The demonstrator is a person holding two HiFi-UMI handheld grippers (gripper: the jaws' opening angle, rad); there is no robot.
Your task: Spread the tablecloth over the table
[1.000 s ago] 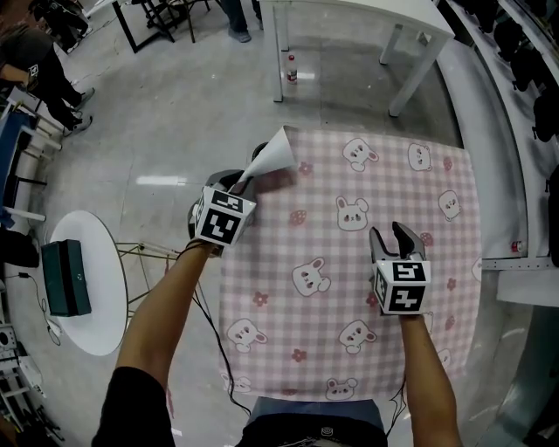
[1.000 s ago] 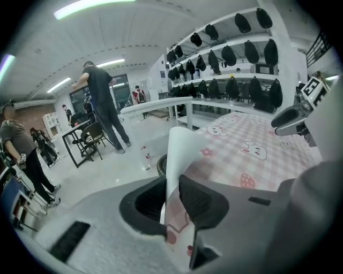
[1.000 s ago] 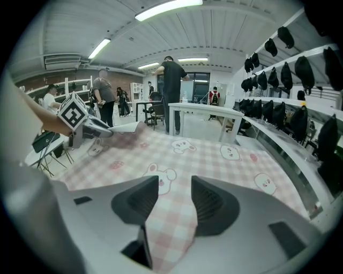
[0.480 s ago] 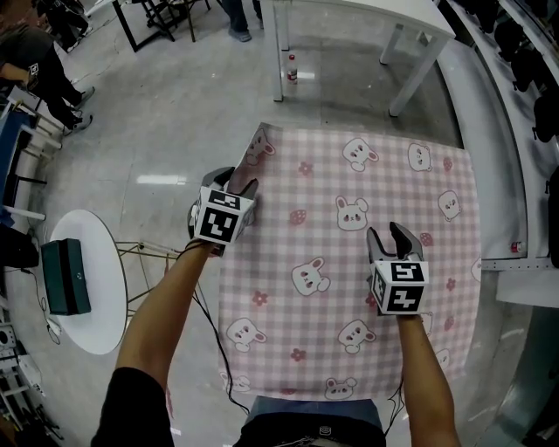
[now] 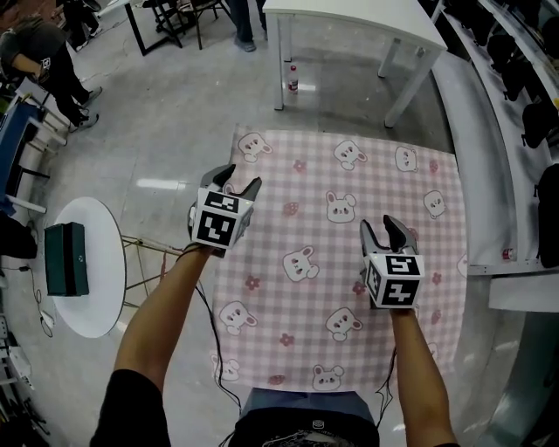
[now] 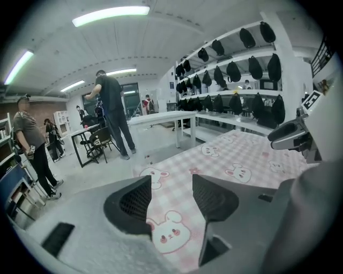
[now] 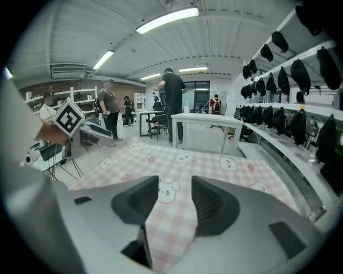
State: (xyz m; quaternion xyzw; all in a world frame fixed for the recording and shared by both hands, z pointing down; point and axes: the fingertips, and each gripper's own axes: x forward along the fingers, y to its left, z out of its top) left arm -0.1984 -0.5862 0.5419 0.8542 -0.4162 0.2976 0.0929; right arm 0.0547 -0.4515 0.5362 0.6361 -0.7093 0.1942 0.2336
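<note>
The pink checked tablecloth (image 5: 341, 253) with rabbit prints lies flat over the table, all corners down. My left gripper (image 5: 238, 182) hovers over the cloth's left edge; its jaws have just been opening and nothing is between them. In the left gripper view the cloth (image 6: 214, 160) shows below the left gripper (image 6: 171, 206). My right gripper (image 5: 385, 231) stands open above the cloth's right half, empty. The right gripper view shows the right gripper (image 7: 174, 200) above the cloth (image 7: 177, 160).
A white table (image 5: 349, 17) stands beyond the cloth, with a small bottle (image 5: 292, 77) on the floor by its leg. A round white side table (image 5: 96, 262) with a dark box (image 5: 63, 271) is at the left. People stand at the back left. A shelf (image 5: 498, 175) runs along the right.
The left gripper let go of the cloth's raised far-left corner, which dropped flat. Both grippers have risen a little above the cloth.
</note>
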